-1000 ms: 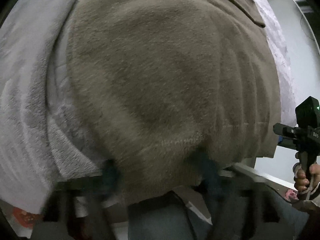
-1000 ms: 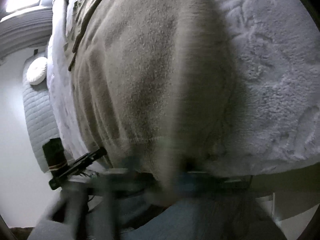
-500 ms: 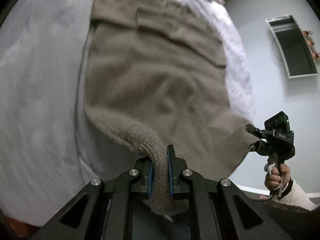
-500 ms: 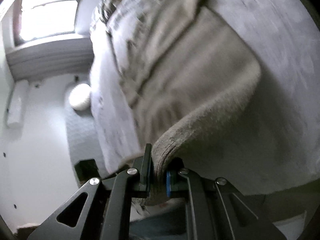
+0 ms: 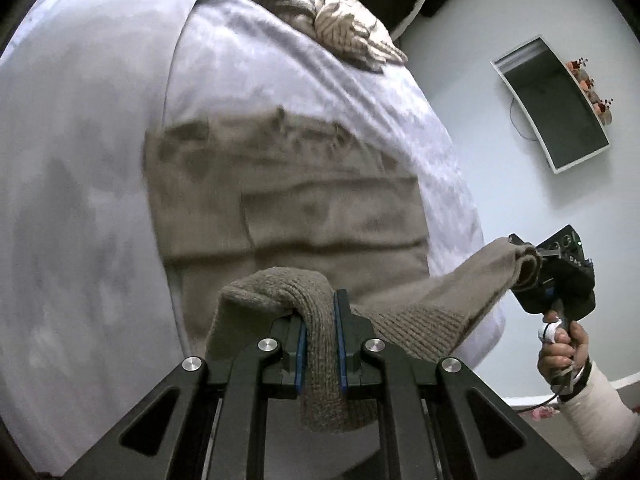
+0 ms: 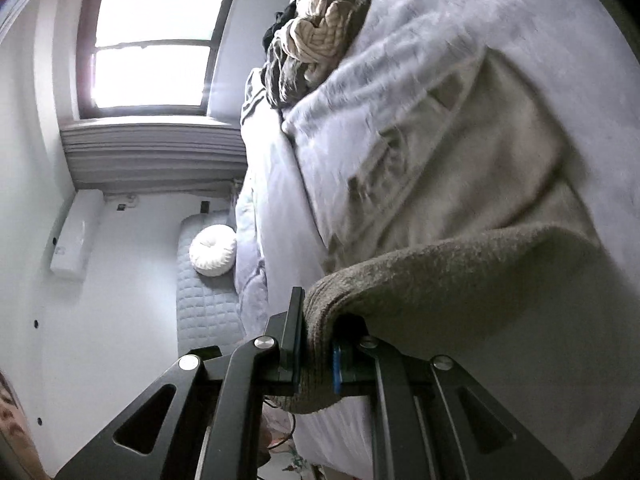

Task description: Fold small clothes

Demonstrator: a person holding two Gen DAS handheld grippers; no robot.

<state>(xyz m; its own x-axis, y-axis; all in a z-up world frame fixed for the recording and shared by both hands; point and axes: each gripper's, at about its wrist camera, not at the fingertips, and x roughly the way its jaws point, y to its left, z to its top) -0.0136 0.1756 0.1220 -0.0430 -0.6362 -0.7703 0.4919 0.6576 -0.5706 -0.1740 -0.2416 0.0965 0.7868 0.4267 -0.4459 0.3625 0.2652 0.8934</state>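
Both claws (image 5: 320,344) (image 6: 316,344) clamped, raised

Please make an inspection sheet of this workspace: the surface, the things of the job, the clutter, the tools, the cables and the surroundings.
Surface: bed under a pale grey plush blanket.
Job's things: brown knit garment spread on the blanket, its near hem lifted at two corners.
Clutter: pile of knitted clothes at the far end of the bed.
Tools: left tool shut on one hem corner; right tool shut on the other.
Cables: thin cord hanging from the wall screen; dark cable by the person's right hand.
Surroundings: window, round white cushion, pale walls.
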